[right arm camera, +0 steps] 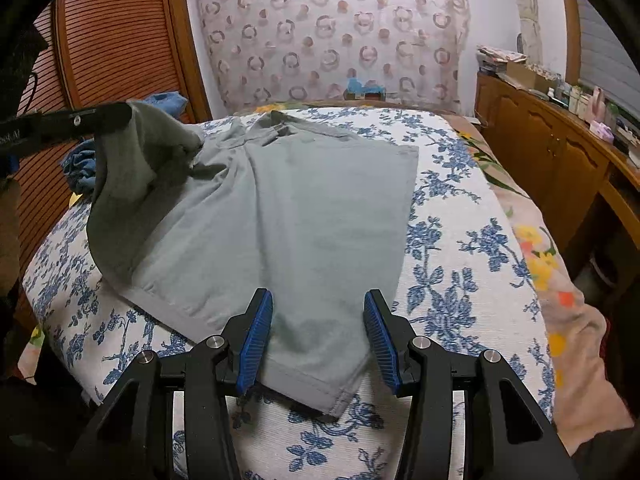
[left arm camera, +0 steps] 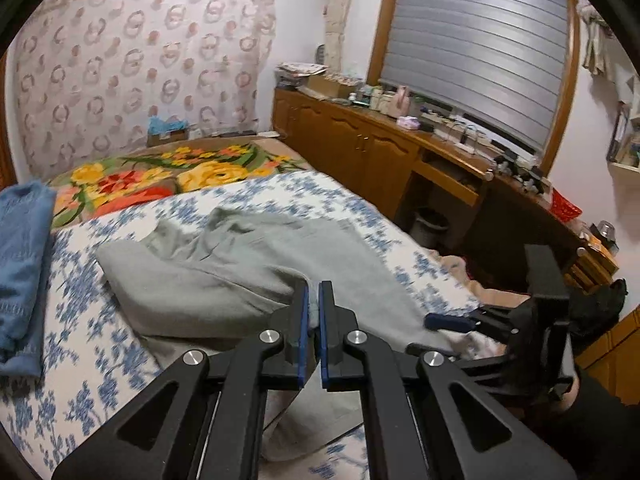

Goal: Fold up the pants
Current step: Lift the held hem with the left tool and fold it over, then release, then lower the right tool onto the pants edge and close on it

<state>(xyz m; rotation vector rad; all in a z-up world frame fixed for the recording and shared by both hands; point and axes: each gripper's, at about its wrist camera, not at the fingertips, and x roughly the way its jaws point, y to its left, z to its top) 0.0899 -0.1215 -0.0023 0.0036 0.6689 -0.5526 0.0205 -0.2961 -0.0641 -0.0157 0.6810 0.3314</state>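
Grey-green pants (right arm camera: 300,200) lie spread on the blue-flowered bed cover (right arm camera: 460,280). My left gripper (left arm camera: 314,312) is shut on a fold of the pants (left arm camera: 224,264) and holds it up off the bed. In the right wrist view that left gripper (right arm camera: 120,114) reaches in from the upper left, and the raised cloth hangs from it in a drooping flap. My right gripper (right arm camera: 318,308) stands open just above the near hem corner of the pants, its blue pads apart and not pressing the cloth. It also shows at the right edge of the left wrist view, right gripper (left arm camera: 436,336).
Folded blue jeans (left arm camera: 20,260) lie at the bed's left side. A flowered blanket (left arm camera: 160,176) covers the far end. A long wooden cabinet (left arm camera: 360,148) with clutter on top runs along the right wall. A slatted wooden door (right arm camera: 112,32) stands to the left.
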